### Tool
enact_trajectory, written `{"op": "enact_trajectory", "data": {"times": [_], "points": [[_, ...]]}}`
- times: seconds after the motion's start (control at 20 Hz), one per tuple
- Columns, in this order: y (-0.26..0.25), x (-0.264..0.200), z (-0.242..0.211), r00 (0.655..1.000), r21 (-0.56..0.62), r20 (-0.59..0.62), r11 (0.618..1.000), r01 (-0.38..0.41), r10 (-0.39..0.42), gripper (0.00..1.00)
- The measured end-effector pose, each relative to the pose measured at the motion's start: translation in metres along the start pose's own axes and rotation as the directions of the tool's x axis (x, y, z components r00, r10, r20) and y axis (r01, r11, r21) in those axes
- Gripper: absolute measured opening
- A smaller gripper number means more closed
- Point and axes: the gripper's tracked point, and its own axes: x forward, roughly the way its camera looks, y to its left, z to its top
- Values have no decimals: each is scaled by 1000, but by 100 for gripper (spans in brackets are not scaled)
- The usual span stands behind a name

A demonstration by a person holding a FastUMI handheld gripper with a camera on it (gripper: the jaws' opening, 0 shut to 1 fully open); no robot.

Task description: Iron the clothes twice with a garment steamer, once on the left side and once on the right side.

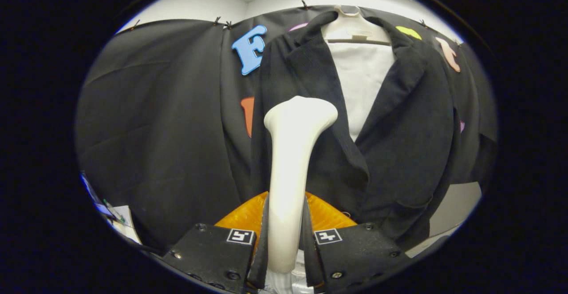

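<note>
Because the gripper [286,240] has both fingers clamped on the neck of the garment steamer [293,160], its flared head stands upright before the left front panel of the dark jacket [399,143] (hung open on a hanger [355,27]), apparently poised for a pass

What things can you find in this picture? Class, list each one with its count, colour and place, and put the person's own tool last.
Garment steamer: one, cream, upright between the tongs, its head against the jacket.
Jacket: one, black, on the hanger just beyond the steamer.
Hanger: one, white, at the jacket's collar.
Panel: one, white, inside the jacket's open front.
Orange part: one, behind the steamer's handle, just above the tongs.
Tongs: one pair, shut on the steamer's handle.
</note>
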Motion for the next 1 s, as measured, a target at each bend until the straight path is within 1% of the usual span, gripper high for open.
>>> {"op": "enact_trajectory", "data": {"times": [0.45,1.0], "points": [[-5,0,-54,995,46,-101,999,-5,9,36],[-16,7,-119,981,55,-193,998,4,6,36]]}}
